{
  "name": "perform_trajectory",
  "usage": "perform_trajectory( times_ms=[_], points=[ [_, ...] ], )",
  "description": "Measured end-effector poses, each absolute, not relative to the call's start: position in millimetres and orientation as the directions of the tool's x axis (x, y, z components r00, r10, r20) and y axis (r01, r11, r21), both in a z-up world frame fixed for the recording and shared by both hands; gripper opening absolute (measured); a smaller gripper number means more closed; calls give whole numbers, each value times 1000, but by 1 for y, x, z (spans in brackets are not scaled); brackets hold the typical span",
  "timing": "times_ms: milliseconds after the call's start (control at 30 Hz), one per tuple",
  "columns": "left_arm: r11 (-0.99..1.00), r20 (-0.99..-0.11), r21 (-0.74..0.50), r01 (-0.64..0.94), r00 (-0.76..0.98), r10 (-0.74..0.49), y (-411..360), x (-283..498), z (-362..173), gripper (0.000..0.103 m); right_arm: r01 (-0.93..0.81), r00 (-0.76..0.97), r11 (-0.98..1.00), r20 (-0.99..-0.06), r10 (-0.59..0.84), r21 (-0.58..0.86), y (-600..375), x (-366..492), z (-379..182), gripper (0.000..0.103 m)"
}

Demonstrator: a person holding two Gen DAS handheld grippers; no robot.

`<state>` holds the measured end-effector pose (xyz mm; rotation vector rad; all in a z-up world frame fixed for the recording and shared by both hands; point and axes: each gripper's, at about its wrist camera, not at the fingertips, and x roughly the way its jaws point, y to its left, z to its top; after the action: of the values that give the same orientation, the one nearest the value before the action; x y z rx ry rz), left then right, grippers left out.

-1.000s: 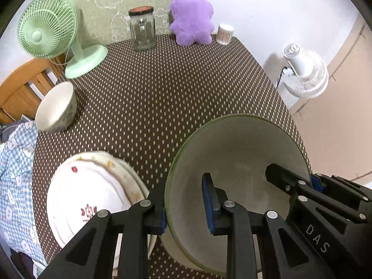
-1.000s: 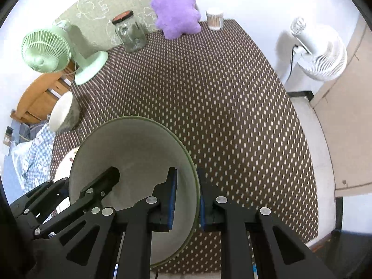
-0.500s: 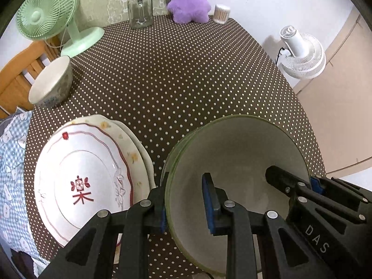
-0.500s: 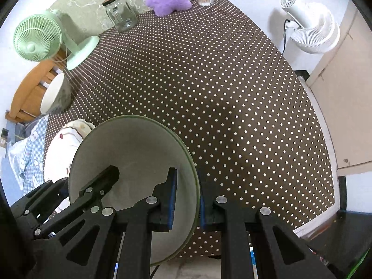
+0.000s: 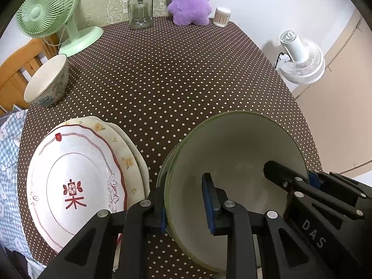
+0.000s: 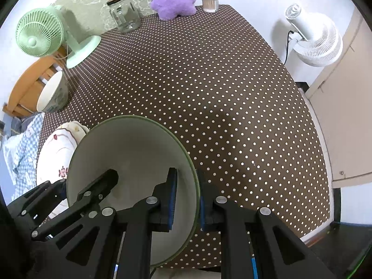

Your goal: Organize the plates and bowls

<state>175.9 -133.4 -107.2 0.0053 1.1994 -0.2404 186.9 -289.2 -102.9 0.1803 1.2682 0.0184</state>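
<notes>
Bowl (image 5: 234,153) sits big and pale green near the front edge of the desk (image 5: 176,74), and both tongs grip it. The left tongs (image 5: 186,205) are clamped on the bowl's left rim, with one blue pad (image 5: 208,203) inside the bowl and the other outside. The right tongs (image 6: 187,197) are clamped on the bowl's right rim in the same way, one pad in and one pad out. In the left view, a second green rim peeks out just under the bowl on its left side, so it seems to sit in another bowl like it.

Just beside the bowl, on its left, lies a stack of plates (image 5: 79,181). The top plate is white with a red line around it and a red flower mark in the middle. A plate with small yellow flowers shows under it.

A small bowl (image 5: 46,81) with a blue pattern stands well apart at the left edge of the desk. Behind it is a green fan (image 5: 48,14). At the far edge stand a glass jar (image 5: 140,9), a purple plush toy (image 5: 189,2) and a small tub of cotton swabs (image 5: 222,16). The desk has a brown cloth with white dots. A white fan (image 5: 300,58) stands on the floor to the right.
</notes>
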Motion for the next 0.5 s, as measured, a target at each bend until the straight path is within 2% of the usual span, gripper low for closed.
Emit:
perform_trajectory(
  times_ms=[333,500],
  points=[
    [979,-928,-78,186,345,-139,-140,174,-104,22,77,289,980,-945,155,184,-294,186,-108,19],
    [981,-933,-75,177,335,-132,-142,177,-106,31,63,297,974,-936,191,219,-297,188,-110,18]
  ],
)
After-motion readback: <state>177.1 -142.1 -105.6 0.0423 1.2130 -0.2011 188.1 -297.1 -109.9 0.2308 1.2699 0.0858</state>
